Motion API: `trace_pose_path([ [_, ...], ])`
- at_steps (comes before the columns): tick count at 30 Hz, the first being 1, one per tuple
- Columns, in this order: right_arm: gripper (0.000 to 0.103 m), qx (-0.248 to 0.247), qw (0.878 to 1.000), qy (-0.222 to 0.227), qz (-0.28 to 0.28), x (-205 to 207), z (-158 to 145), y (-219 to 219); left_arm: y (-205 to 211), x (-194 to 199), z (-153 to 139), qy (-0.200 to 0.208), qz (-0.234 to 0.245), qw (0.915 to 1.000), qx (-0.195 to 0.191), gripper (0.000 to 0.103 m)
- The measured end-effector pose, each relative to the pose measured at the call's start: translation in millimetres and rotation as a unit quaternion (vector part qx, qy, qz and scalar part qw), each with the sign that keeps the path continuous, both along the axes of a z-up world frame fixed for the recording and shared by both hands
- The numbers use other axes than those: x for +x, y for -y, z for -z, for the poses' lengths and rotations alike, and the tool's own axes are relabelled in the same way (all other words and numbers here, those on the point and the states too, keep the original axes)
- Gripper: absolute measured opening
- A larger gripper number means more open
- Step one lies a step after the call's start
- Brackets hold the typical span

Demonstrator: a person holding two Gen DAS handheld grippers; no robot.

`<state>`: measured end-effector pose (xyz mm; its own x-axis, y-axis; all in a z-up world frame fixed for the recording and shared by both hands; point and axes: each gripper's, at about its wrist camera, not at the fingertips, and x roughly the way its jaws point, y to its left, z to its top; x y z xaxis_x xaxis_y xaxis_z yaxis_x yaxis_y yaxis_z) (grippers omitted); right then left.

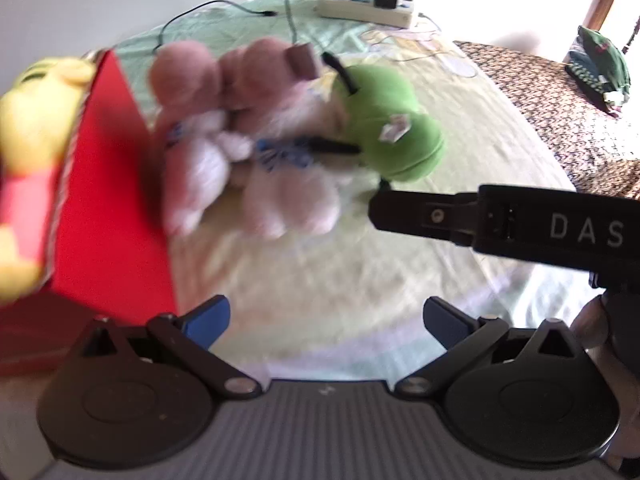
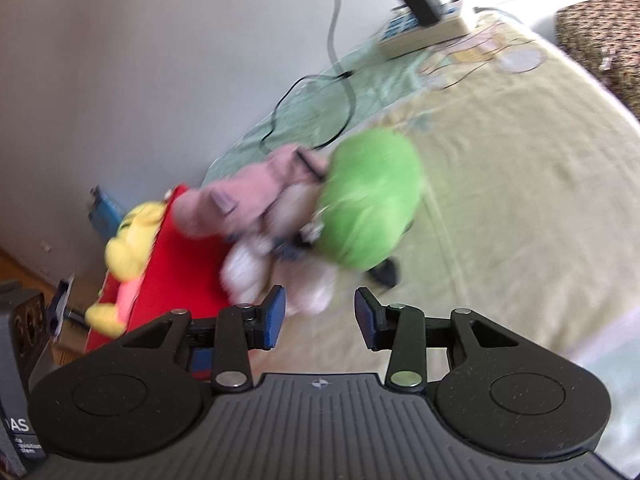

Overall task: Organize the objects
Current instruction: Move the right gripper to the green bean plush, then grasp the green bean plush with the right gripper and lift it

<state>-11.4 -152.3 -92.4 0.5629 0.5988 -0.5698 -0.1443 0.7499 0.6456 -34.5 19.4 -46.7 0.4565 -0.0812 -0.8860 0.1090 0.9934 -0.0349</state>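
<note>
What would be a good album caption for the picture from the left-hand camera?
Open left gripper faces pink plush toys and a green plush beside a red box on the bed.

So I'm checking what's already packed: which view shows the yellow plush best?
The left wrist view: the yellow plush looms large in the red box, though cropped. The right wrist view shows it smaller and blurred.

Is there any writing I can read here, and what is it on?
"DAS": on the black right tongs' body, left view.
"AS": on the black device at the left edge, right view; smaller lines beneath are too blurred.
Tag on the green toy: unreadable.
</note>
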Motion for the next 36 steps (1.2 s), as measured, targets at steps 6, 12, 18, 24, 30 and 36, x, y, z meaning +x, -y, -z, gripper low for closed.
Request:
trace_pose_path([
  [6, 0.044, 0.013, 0.999, 0.018, 0.046, 21.3, -4.2, 25.7, 12.0, 15.7, 0.4, 0.017, 0.021, 0.9995, -0.013, 0.103],
  [12, 0.044, -0.008, 0.998, 0.067, 0.017, 49.1, -19.3, 9.0, 11.1, 28.0, 9.0, 0.012, 0.014, 0.9997, -0.016, 0.102],
  [18, 0.045, -0.086, 0.991, 0.102, -0.02, 71.2, -16.4, -20.0, -3.7, 28.6, 16.1, 0.003, -0.009, 0.9998, -0.017, 0.102],
  [24, 0.046, -0.138, 0.982, 0.127, -0.018, 72.4, -10.7, -24.2, -19.9, 28.6, 18.0, -0.001, -0.036, 0.999, -0.024, 0.102],
  [30, 0.056, -0.086, 0.994, 0.072, 0.01, 75.8, 7.2, 13.4, -23.1, 30.6, 15.0, 0.005, -0.04, 0.9984, -0.04, 0.102],
  [36, 0.056, -0.035, 0.997, 0.038, 0.049, 76.8, 13.5, 47.6, -8.5, 34.8, 4.3, 0.026, 0.003, 0.9977, -0.063, 0.102],
])
